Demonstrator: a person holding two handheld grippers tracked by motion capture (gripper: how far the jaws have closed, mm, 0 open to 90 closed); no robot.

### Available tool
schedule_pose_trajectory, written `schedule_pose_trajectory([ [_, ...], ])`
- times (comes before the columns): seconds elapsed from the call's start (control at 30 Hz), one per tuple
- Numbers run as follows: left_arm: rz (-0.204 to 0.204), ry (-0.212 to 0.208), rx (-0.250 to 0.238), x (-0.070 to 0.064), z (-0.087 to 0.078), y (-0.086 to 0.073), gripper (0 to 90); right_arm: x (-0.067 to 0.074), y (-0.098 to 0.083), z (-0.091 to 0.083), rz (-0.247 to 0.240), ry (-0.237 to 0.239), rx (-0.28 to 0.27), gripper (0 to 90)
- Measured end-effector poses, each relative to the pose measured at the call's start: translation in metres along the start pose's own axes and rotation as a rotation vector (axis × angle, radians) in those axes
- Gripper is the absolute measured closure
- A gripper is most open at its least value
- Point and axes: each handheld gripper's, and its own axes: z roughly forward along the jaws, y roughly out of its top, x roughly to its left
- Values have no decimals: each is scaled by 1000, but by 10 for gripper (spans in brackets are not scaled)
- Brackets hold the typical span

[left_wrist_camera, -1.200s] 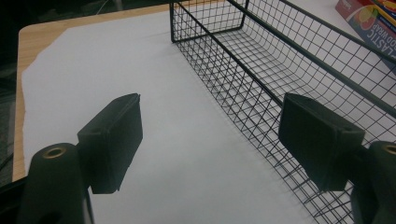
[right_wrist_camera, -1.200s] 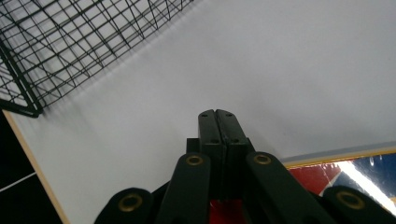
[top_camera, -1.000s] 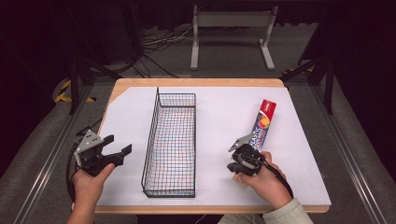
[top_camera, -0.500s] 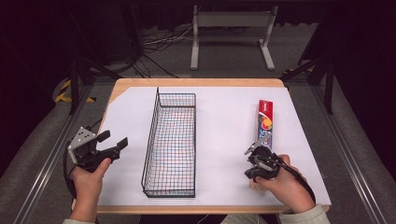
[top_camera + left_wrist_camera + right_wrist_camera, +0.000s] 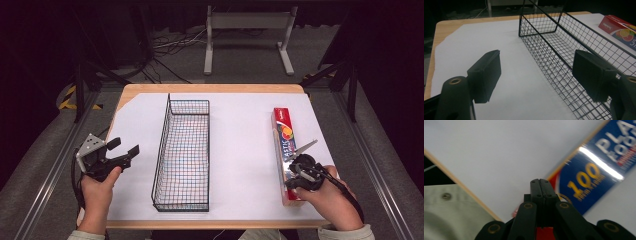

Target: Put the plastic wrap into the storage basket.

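While closed, right tool (image 5: 296, 176) overlaps (touching, perhaps) wrap box (image 5: 283, 131).

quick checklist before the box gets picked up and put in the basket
1. Right tool over the box's near end: ok.
2. Right tool open enough to take the box: not ok, jaws shut together.
3. Box gripped: not ok, it lies flat on the table.
4. Basket ready to take it: ok, nothing inside.
5. Left tool out of the way: ok, open, left of the basket.
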Motion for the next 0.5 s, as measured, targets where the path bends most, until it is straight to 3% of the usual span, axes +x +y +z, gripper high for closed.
schedule_pose_trajectory([
  [0.03,1,2,0,0,0,0,238,-2,-1,-1,3,-12,-2,900],
  [0.13,1,6,-5,-1,-2,1,238,-7,-3,-1,7,13,-34,900],
  [0.2,-1,9,-11,0,-3,1,239,-8,-3,-3,5,32,-81,900],
  [0.27,-4,11,-8,1,-3,0,238,-8,-2,-9,-6,61,-160,825],
  [0.43,4,26,-6,2,-4,-1,238,-9,-4,-24,-34,45,-363,643],
  [0.5,12,30,-5,2,-5,-3,237,-10,-5,-29,-22,41,-455,550],
])
